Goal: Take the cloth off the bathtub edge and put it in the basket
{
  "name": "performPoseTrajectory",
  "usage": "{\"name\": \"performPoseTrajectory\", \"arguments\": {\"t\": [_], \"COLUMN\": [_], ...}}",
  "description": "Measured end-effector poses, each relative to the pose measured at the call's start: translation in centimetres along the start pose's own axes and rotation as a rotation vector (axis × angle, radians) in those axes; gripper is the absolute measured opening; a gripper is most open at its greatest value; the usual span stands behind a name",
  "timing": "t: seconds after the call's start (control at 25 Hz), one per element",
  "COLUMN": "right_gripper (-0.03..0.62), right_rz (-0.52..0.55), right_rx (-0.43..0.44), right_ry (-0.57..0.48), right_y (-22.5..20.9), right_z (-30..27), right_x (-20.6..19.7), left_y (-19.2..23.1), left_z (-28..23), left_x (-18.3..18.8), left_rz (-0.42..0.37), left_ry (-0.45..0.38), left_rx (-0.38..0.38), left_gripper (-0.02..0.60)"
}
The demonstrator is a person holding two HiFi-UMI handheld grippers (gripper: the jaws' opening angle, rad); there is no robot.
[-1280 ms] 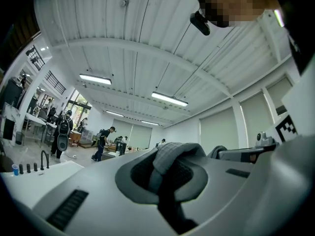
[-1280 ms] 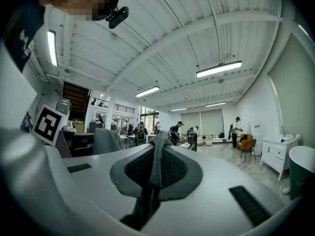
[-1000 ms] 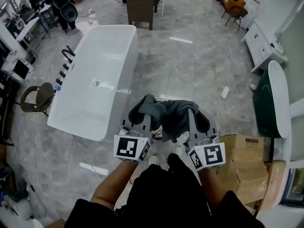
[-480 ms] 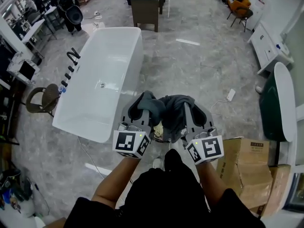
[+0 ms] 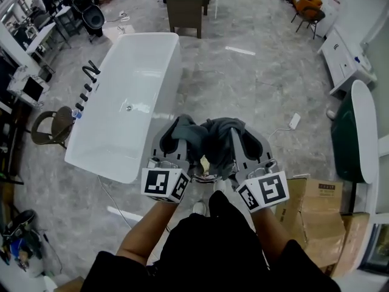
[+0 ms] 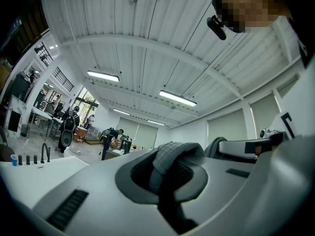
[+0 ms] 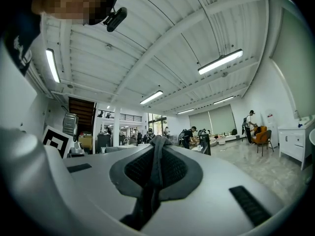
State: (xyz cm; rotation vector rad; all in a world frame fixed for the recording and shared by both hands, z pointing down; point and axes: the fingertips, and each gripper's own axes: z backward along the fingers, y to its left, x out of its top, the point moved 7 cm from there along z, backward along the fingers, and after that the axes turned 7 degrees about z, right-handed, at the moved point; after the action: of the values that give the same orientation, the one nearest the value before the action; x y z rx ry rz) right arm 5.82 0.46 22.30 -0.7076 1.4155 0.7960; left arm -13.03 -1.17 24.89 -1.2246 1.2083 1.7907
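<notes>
Within the last second the dark grey cloth [image 5: 209, 135] has bunched tighter as the left gripper [image 5: 181, 131] and right gripper [image 5: 234, 132] drew slightly closer, each with its jaws still pressed together on a fold. The cloth hangs between them in front of the person, clear of the bathtub [image 5: 103, 166], so the lift looks done. The basket is possibly hidden beneath the grippers.

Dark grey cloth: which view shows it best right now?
The head view: it shows the whole bunched dark grey cloth held between the left gripper and right gripper, clear of the white bathtub. The left gripper view shows only a fold pinched in its jaws; the right gripper view just a thin edge.
</notes>
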Motion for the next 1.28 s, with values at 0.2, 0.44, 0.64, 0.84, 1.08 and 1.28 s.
{"name": "performPoseTrajectory", "arguments": {"t": [0.2,0.44,0.64,0.84,1.08,1.28], "right_gripper": [0.037,0.037,0.037,0.037,0.037,0.037], "right_rz": [-0.010,-0.057,-0.037,-0.035,-0.038,-0.036], "right_rx": [0.008,0.059,0.060,0.049,0.061,0.067], "right_ry": [0.013,-0.006,-0.001,0.053,0.123,0.199], "right_y": [-0.9,-0.6,-1.3,-1.5,-2.1,-2.8], "right_z": [-0.7,-2.1,-2.1,-2.1,-2.8,-2.8], "right_x": [-0.2,0.6,0.2,-2.8,-5.9,-9.4], "left_y": [0.0,1.1,0.8,1.4,3.0,4.0], "left_z": [-1.0,-1.5,-1.9,-2.0,-2.9,-2.9], "left_x": [-0.7,-0.1,-0.3,-2.3,-5.6,-8.7], "left_rz": [0.022,0.016,0.036,0.059,0.068,0.100], "left_ry": [0.015,-0.019,-0.006,0.052,0.102,0.167], "left_rx": [0.020,0.058,0.060,0.064,0.068,0.103], "left_gripper": [0.026,0.026,0.026,0.026,0.026,0.026]}}
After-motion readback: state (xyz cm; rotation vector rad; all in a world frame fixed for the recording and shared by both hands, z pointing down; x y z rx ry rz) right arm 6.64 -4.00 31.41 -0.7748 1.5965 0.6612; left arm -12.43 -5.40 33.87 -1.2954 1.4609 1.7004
